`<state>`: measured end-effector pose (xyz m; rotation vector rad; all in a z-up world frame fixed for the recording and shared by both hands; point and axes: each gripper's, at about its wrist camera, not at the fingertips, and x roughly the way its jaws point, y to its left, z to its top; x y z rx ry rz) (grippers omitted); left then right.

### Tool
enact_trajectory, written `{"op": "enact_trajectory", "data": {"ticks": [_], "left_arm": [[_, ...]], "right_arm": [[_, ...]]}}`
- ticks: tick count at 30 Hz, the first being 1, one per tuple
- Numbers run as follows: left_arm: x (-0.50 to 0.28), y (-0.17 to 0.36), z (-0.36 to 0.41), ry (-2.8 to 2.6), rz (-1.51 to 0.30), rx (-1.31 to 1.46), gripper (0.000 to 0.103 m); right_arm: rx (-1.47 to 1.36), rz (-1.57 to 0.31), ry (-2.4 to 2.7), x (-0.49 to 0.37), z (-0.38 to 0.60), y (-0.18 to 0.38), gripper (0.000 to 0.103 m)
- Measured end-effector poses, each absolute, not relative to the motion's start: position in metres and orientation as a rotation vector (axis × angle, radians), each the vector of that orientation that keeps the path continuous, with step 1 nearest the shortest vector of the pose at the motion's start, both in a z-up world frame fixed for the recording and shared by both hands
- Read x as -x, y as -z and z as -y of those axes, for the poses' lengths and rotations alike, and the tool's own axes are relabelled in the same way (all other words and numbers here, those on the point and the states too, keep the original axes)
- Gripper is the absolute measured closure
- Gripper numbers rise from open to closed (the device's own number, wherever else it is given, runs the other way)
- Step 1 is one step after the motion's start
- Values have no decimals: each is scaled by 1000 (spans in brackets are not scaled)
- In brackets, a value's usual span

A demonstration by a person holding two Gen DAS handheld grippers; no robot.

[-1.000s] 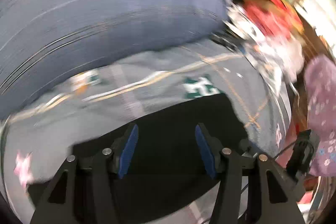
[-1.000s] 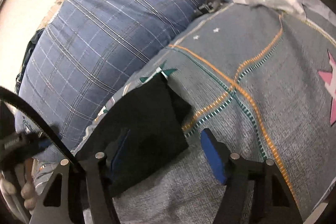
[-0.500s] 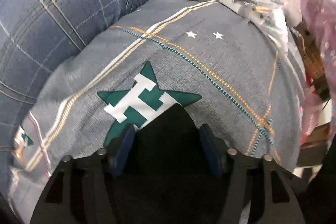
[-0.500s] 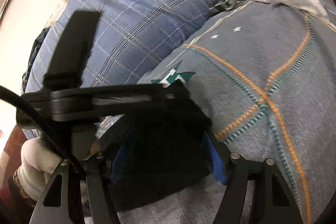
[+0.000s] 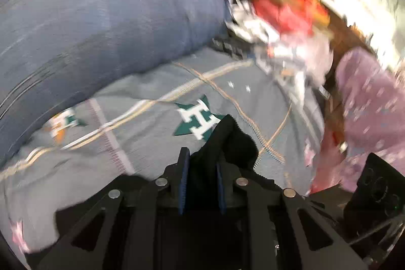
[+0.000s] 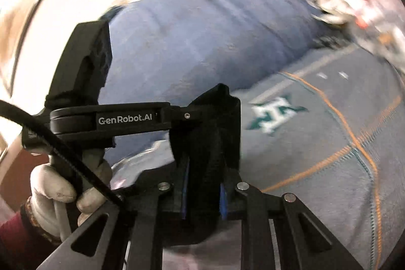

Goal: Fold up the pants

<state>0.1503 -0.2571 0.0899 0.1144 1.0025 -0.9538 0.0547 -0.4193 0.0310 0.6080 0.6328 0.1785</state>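
The black pants (image 5: 227, 143) are bunched up between the jaws of my left gripper (image 5: 201, 163), which is shut on them above a grey bedspread (image 5: 141, 143). In the right wrist view my right gripper (image 6: 205, 176) is shut on another part of the black pants (image 6: 215, 128). The left gripper (image 6: 182, 115) reaches in from the left there and pinches the same fabric close above my right fingertips. Both grippers hold the cloth lifted off the bed.
A large blue plaid pillow (image 5: 101, 17) lies at the bed's head. A green star patch (image 5: 197, 118) marks the bedspread. Red and white clutter (image 5: 283, 17) and a purple flowered cloth (image 5: 367, 105) lie to the right. A gloved hand (image 6: 63, 189) holds the left gripper.
Both grippers have gone from open over the flat black pants to shut on them. The fabric is now lifted and bunched. The views are motion-blurred.
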Motion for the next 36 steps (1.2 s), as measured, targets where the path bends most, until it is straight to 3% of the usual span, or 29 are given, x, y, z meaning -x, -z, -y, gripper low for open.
{"op": "enact_trajectory", "data": {"ticks": [7,16,22,30,36], "left_arm": [[-159,-120,126,866,-926,151,85],[-172,-41,-20,711,-996,516,88],[-170,-14,-64,685,-985,626,91],[-177,-23,-89,659,-939,623,91],[-175,24,-125,509,-1059,698,69]], "right_arm": [[-404,-645,-382,-66,322,-87,84],[-211,-825,-564,-93,175,-56,89],[-157,-916,-591,-108,128,-27,90],[-98,-884,-632,-107,95,-51,90],[-145,-1021,-747,-119,78,0,77]]}}
